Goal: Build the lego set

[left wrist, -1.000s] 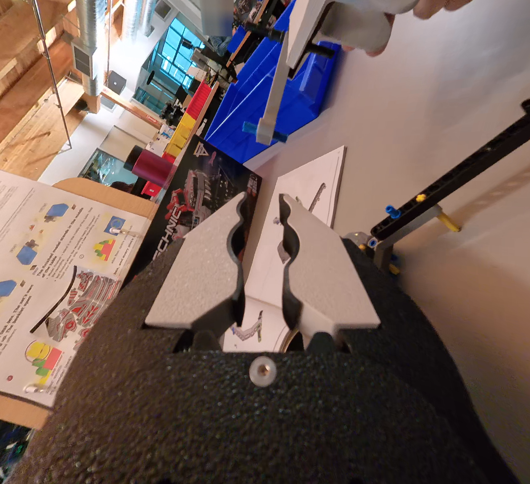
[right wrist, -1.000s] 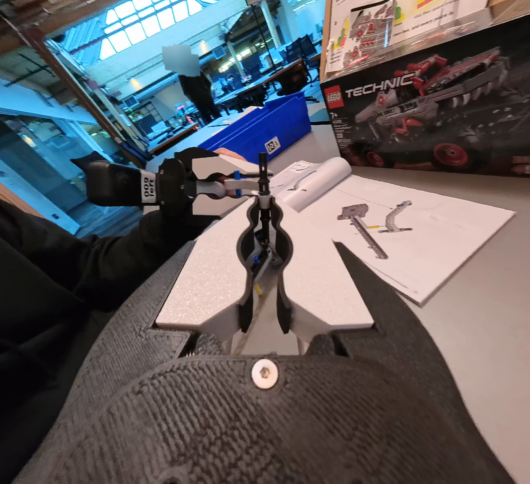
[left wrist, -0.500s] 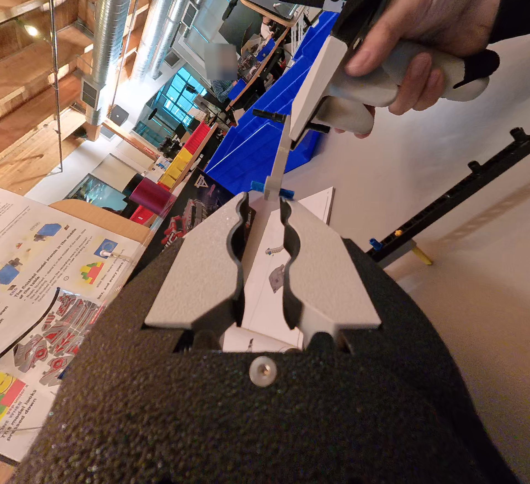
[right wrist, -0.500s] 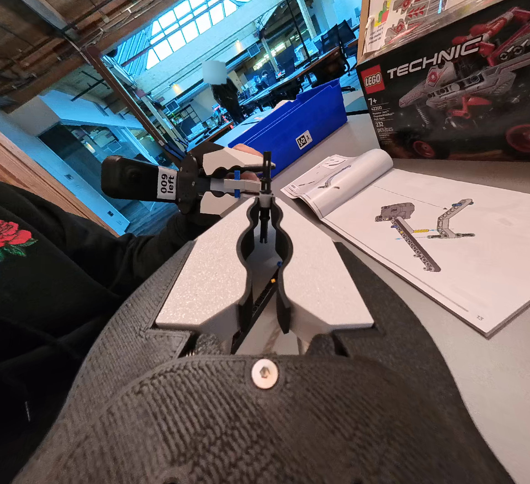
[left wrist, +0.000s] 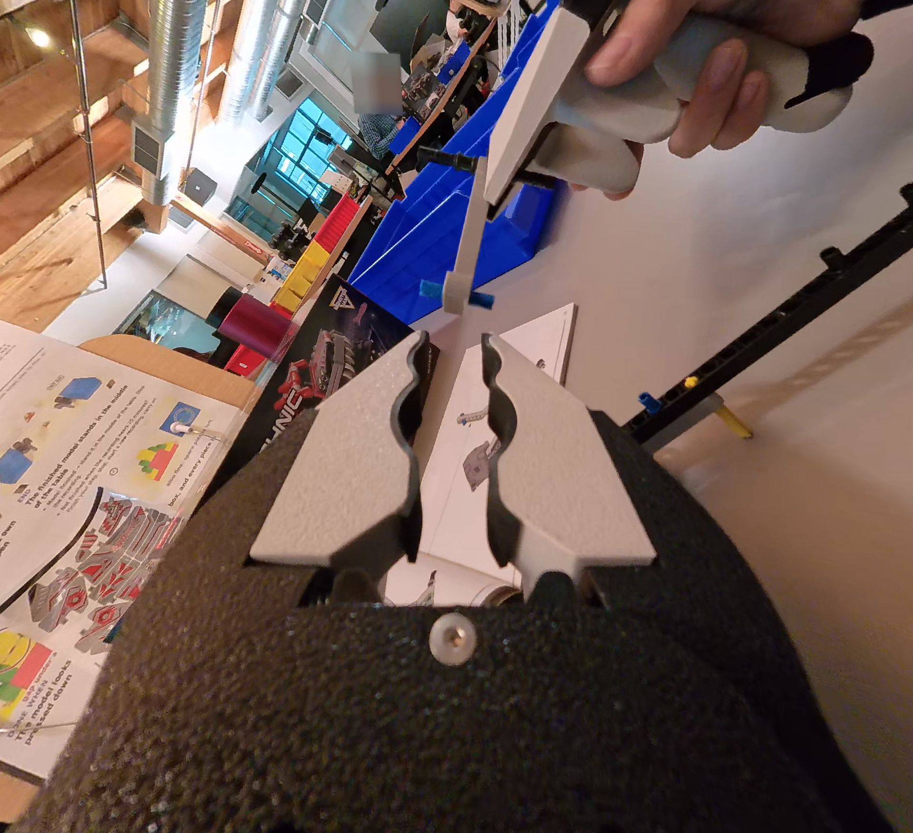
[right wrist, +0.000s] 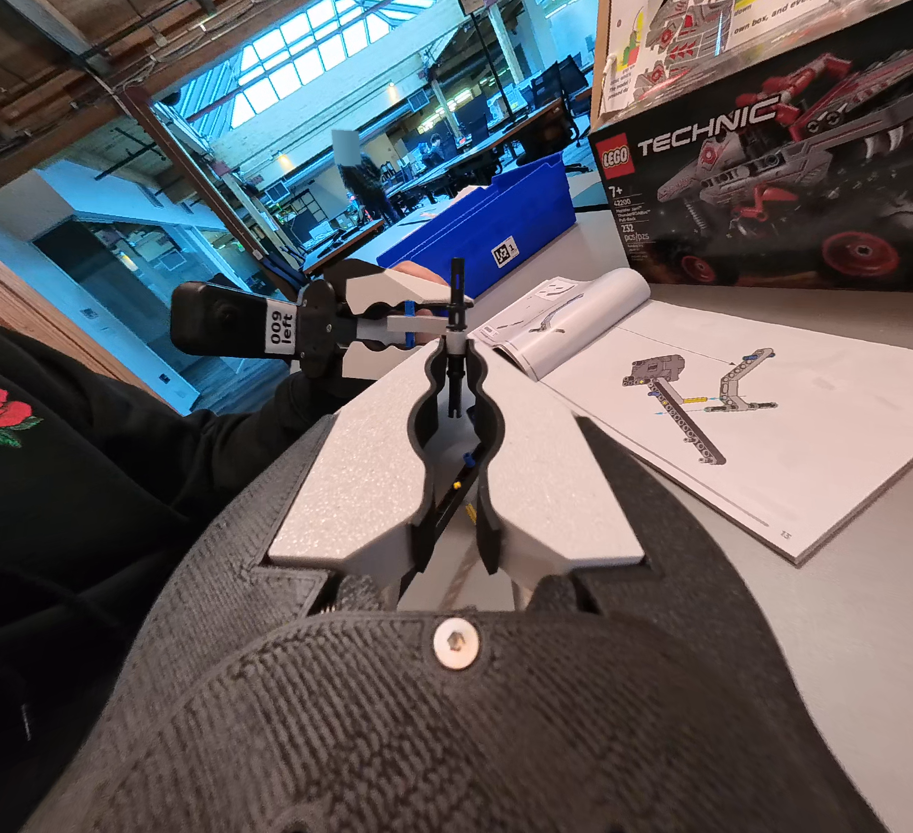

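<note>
The grey bent liftarm (left wrist: 468,236) hangs in mid-frame of the left wrist view, just above your left gripper (left wrist: 450,350). A black axle pin (left wrist: 444,160) runs through its upper end and a blue pin (left wrist: 457,295) crosses its lower end. Your right gripper (right wrist: 455,355) is clenched on it at the axle end, fingertips closed round the black axle just under the grey beam, as the centre of the right wrist view shows.

Your left gripper is released, its jaws parted with nothing between them. In its own view the blue-pin end sits just beyond the tips. In the right wrist view the liftarm's far end seems to reach between those fingers, but I cannot tell whether it touches them.

The step looks like a handover or regrip. Bring the left fingertips square onto the flat grey faces of the liftarm, just clear of the blue pin, so that you do not push the pin out. Close fully before the right lets go. Keep the beam from pivoting on the axle as you do so.

The black long beam assembly (left wrist: 770,345), with its yellow axle (left wrist: 735,421) and small blue pin, lies on the table (left wrist: 741,562) at right of the left view, well apart. The open instruction booklet (right wrist: 741,414) at right of the right view shows how the two parts join, so check the liftarm's orientation against it. The set's box (right wrist: 770,196) stands behind, with a blue bin (right wrist: 474,226) beside it.
</note>
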